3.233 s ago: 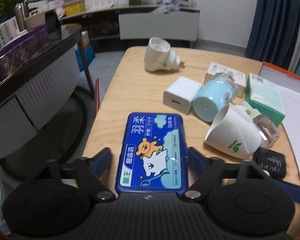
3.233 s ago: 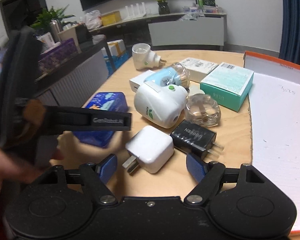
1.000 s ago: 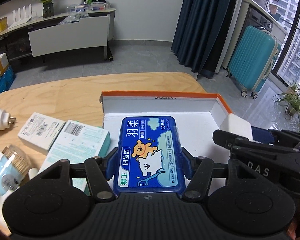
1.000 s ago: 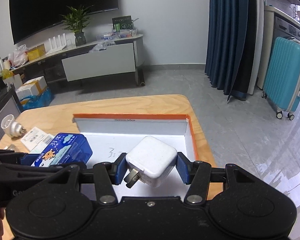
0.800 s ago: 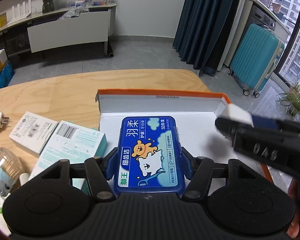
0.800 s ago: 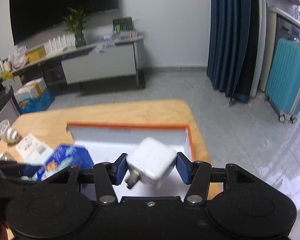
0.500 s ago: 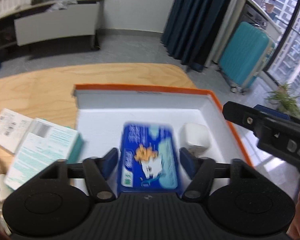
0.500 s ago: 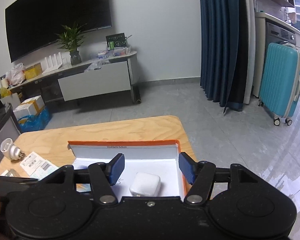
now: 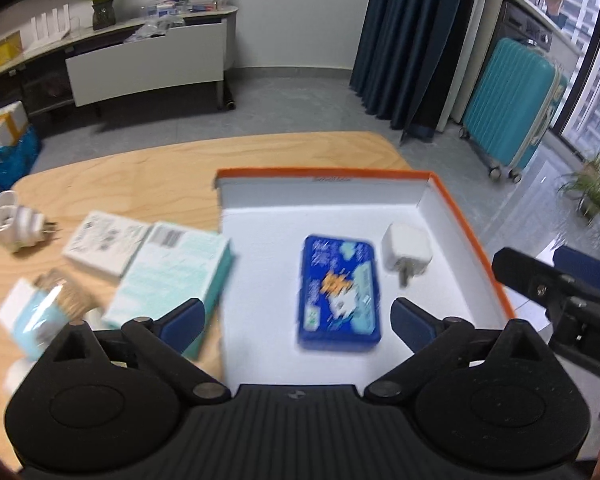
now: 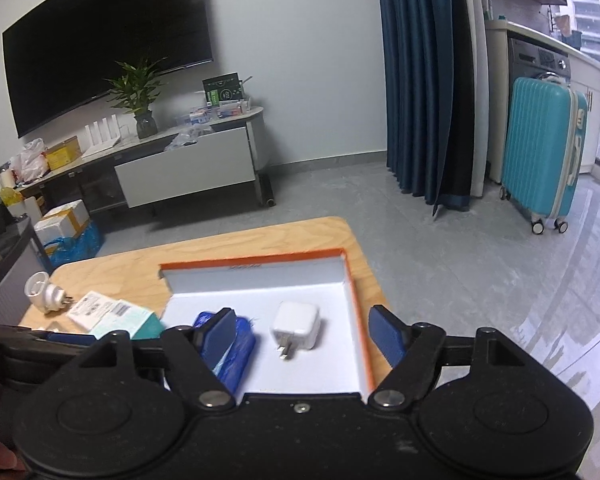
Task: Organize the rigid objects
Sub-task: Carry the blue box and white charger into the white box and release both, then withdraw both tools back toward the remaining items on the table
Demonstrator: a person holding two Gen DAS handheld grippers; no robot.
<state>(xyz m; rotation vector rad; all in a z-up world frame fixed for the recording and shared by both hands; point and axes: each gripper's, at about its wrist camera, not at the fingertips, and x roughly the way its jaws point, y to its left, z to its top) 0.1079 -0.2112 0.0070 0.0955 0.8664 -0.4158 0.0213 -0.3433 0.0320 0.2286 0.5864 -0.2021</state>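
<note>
A blue floss-pick box (image 9: 339,293) lies flat on the white floor of the orange-rimmed tray (image 9: 472,236). A white plug charger (image 9: 406,247) rests just right of it, prongs toward me. My left gripper (image 9: 296,320) hovers above the blue box, its jaws opening wide and touching nothing. In the right wrist view the charger (image 10: 296,329) and the blue box (image 10: 236,354) lie in the tray (image 10: 354,300); my right gripper (image 10: 302,334) is above them, jaws opening, nothing between the pads.
Left of the tray on the wooden table (image 9: 140,184) lie a teal carton (image 9: 176,268), a white carton (image 9: 104,248), a white plug-in device (image 9: 14,220) and a pale blue jar (image 9: 40,316). The right gripper's arm (image 9: 560,296) crosses the tray's right edge.
Both grippers let go: the blue box and the white charger dropped onto the tray floor. Both sets of jaws spread wide and both hands drew back and up.
</note>
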